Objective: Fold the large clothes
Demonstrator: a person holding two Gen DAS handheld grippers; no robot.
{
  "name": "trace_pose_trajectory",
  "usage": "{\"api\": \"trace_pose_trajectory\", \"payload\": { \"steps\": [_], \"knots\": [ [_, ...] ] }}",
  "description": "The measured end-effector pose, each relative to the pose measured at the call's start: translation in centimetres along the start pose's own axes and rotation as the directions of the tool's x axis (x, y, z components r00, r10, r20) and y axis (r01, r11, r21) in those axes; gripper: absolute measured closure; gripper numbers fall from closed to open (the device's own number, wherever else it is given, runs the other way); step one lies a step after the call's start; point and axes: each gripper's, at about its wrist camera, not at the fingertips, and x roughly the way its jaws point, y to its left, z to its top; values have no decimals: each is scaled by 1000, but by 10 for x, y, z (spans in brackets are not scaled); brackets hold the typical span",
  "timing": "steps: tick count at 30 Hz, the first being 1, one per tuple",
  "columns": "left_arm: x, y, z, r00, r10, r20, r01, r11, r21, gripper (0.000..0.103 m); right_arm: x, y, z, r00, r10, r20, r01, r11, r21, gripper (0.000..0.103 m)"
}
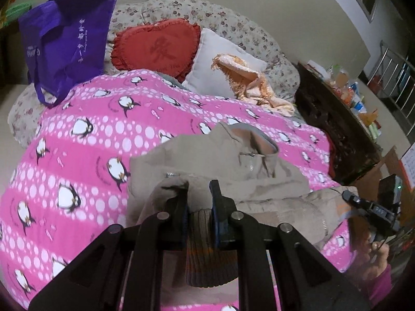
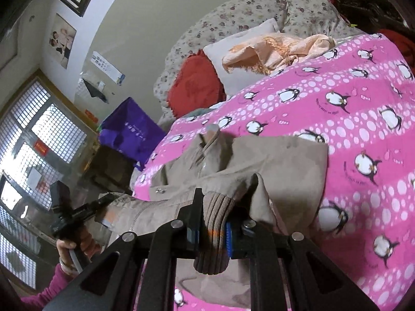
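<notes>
Left wrist view: our left gripper [image 1: 199, 194] is clamped on the ribbed hem of the beige jacket [image 1: 220, 160], which lies spread on the pink penguin blanket [image 1: 90, 129]. Purple bag [image 1: 64, 39] at the bed's far left.

Right wrist view: our right gripper [image 2: 211, 207] pinches the same ribbed hem; jacket draped on blanket.

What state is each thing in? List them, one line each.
Left gripper: shut on the jacket's ribbed hem.
Right gripper: shut on the ribbed hem too.
Beige jacket: partly folded on the bed, lower edge lifted, collar open.
Pink penguin quilt: spread over the bed.
Purple bag: upright, slumped against the bedding.
Red heart cushion: leaning against the floral bedding.
Peach cloth: crumpled over the white pillow.
</notes>
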Motion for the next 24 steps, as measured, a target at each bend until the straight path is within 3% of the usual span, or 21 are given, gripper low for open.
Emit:
{"api": "trace_pose_trajectory", "payload": {
  "steps": [24],
  "knots": [
    [91,3,53,993,110,-49,-110,994,12,91,78,-50,62,994,-99,-42,101,993,66,90]
  ]
}}
